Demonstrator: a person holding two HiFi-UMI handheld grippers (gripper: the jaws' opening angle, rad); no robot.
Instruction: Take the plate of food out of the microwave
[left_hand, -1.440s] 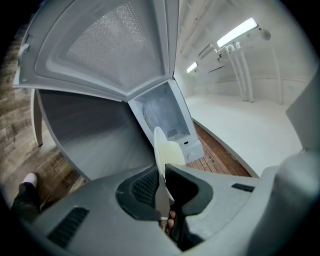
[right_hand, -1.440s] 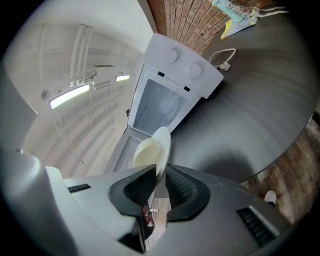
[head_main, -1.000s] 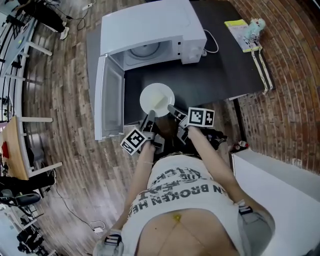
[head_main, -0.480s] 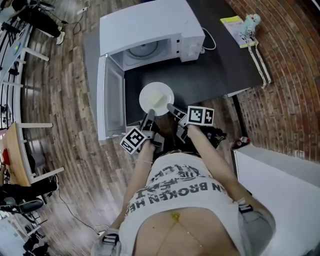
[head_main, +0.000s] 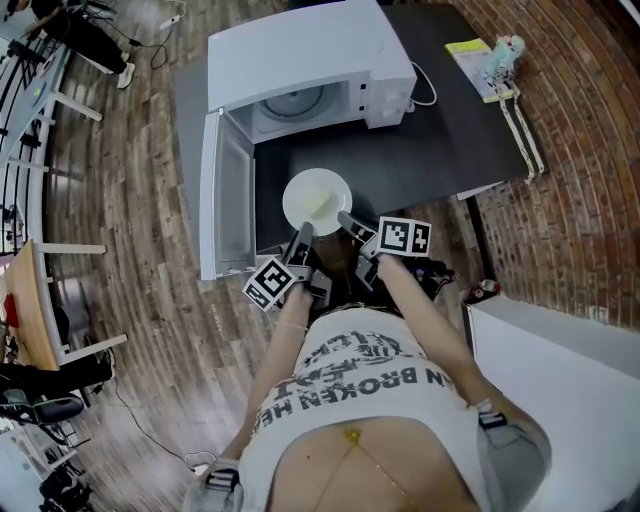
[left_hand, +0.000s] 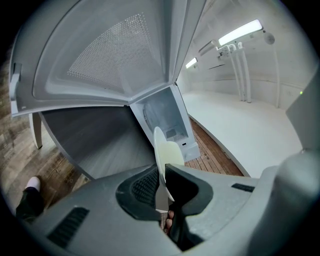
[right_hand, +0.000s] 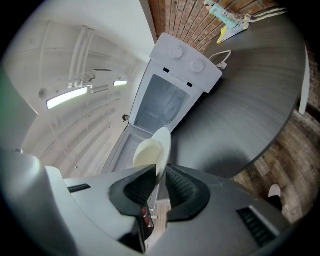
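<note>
Plate (head_main: 316, 200) is already out of the microwave (head_main: 300, 60), over the counter (head_main: 440, 130) by the open door. Left hand-held gripper (head_main: 303, 233) & right hand-held gripper (head_main: 347, 219) each pinch its near rim. Prob. left: set down, let go.

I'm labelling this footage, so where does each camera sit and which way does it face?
Head view: on the head, looking down at plate and microwave; torso, arms show.
Left gripper view: on left gripper, facing microwave; own jaws show.
Right gripper view: on right gripper, facing microwave; own jaws show.
All share plate, microwave.
</note>
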